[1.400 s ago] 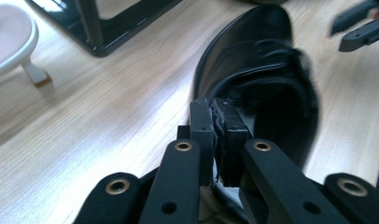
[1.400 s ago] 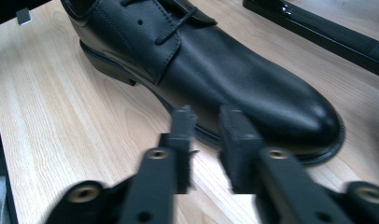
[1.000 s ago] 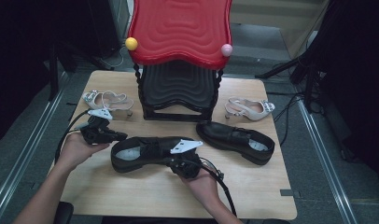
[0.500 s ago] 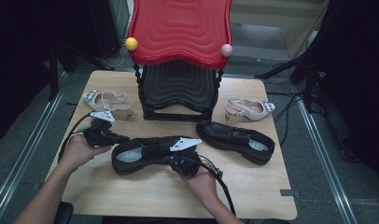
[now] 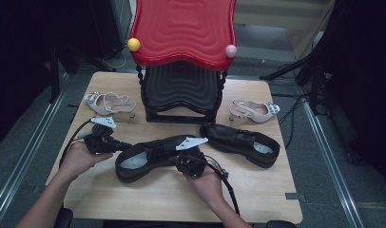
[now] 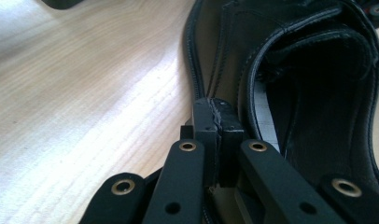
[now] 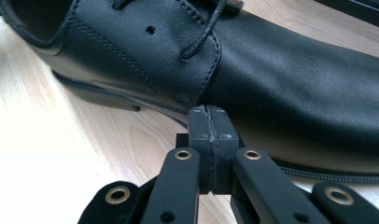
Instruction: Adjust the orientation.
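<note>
The near shoe (image 5: 148, 156) lies on the surface (image 5: 148, 204) between the two pairs of jaws; the left gripper (image 5: 116, 145) meets its heel end, the right gripper (image 5: 181, 160) its near side, just ahead of the closed jaws; right of the right jaws lies the second shoe (image 5: 241, 144); behind both pairs stands the rack (image 5: 181, 92); a sandal (image 5: 110, 103) lies behind the left jaws, beside the rack; another sandal (image 5: 254, 110) lies past the second shoe.
</note>
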Tool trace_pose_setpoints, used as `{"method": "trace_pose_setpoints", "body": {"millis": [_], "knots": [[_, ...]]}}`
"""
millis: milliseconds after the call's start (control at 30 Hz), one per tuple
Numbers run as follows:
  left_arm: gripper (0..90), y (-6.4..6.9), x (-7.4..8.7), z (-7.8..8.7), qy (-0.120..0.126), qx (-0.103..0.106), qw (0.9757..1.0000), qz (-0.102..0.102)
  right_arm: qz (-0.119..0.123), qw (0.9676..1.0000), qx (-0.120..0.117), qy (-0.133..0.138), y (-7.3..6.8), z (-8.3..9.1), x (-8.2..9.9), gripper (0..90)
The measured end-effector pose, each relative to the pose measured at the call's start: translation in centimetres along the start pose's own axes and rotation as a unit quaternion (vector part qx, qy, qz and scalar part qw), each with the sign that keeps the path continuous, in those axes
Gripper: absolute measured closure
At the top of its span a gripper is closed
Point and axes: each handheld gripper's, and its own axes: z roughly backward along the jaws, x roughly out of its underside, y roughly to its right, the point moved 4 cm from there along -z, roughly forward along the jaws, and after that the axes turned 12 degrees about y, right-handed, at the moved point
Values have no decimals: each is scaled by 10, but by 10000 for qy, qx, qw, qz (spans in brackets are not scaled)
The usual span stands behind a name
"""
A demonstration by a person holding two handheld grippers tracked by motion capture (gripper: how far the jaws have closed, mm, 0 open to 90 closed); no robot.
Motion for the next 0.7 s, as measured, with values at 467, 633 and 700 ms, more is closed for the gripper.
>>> {"method": "trace_pose_setpoints", "body": {"millis": [467, 633, 700], "knots": [[899, 31, 4, -20, -109, 235, 9997, -34, -366, 9990, 253, -33, 23, 7, -4, 900], [900, 33, 2, -26, 37, 154, 9997, 194, -490, 9985, 228, -45, 26, 7, -4, 900], [900, 32, 2, -26, 65, 168, 9995, 241, -475, 9986, 229, -42, 26, 7, -4, 900]]}}
